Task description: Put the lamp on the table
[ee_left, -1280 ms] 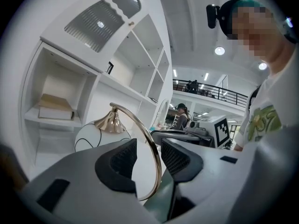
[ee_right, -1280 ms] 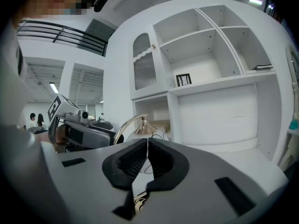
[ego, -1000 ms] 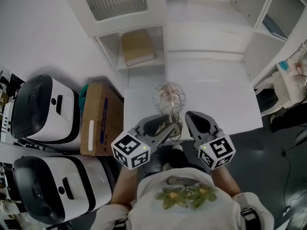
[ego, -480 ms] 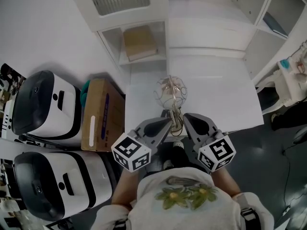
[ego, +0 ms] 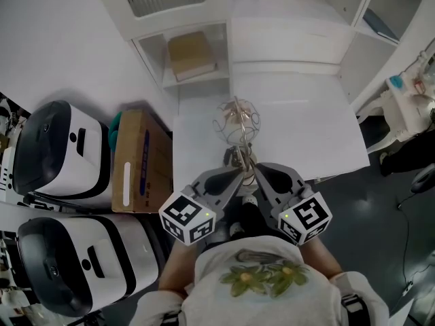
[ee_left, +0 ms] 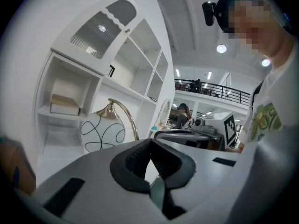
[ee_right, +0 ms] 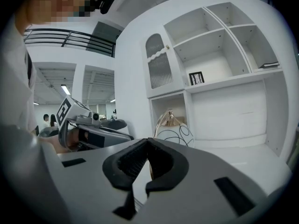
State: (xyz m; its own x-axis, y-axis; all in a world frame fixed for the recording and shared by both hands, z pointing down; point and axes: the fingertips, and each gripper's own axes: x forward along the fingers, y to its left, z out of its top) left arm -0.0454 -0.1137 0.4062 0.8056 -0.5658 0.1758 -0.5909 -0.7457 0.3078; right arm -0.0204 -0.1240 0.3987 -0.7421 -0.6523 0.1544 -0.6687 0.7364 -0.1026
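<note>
Left gripper (ego: pixel 238 175) and right gripper (ego: pixel 258 175) are angling inward, tips side by side, over the table (ego: pixel 306 128) edge.
Both are showing jaws pressed together with nothing clamped; the lamp (ego: pixel 234 119) is standing upright on the table just ahead.

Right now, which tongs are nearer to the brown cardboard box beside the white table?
Left. The left tongs are to the right of the brown cardboard box, over the white table's near edge; the right tongs are farther right, beyond them.
</note>
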